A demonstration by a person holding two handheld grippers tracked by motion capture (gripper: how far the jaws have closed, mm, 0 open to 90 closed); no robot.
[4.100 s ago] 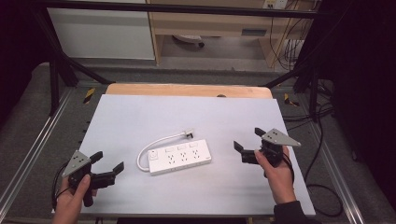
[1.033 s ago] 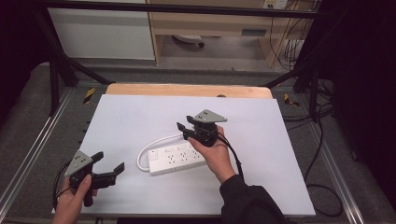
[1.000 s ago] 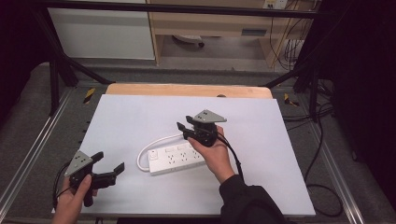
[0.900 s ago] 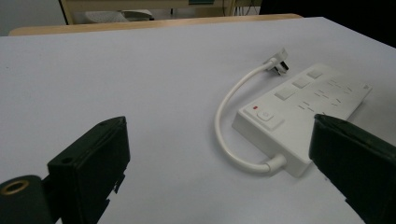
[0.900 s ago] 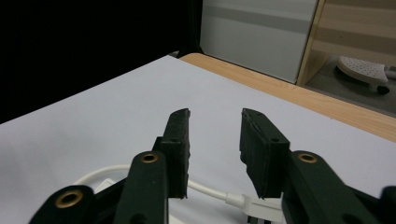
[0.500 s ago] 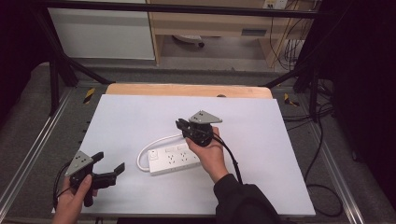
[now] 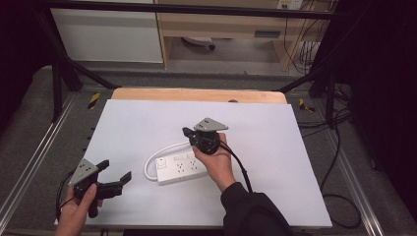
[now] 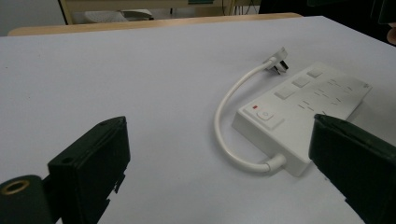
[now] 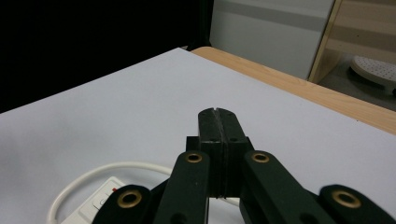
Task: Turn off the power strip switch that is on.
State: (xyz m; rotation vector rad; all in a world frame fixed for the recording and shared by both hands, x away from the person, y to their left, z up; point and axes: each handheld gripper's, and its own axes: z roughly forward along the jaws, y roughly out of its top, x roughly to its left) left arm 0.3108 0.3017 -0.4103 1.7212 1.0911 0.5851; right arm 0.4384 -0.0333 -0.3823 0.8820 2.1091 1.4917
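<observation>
right gripper [image 7: 189, 132]: held above the far edge of the power strip, near the plug end of the cord; jaws seen pressed together in the right gripper view, having just been closing; whether the plug is pinched between them cannot be told, as it is hidden under the jaws
left gripper [image 7: 115, 173]: held at the near left of the table, well apart from the strip; jaws spread wide, nothing between them
power strip [image 7: 181, 168]: white, lying flat on the table near the middle, slightly toward the near side; switch with red mark at its left end
cord [image 7: 160, 152]: white, short, looped out of the strip's left end and curved back along the far side
plug [image 8: 279, 64]: seen in the left gripper view, lying on the table just beside the strip's far edge
table [image 7: 275, 147]: covered by a pale sheet; wooden strip exposed along the far edge
right hand [image 7: 219, 164]: resting over the right part of the strip
</observation>
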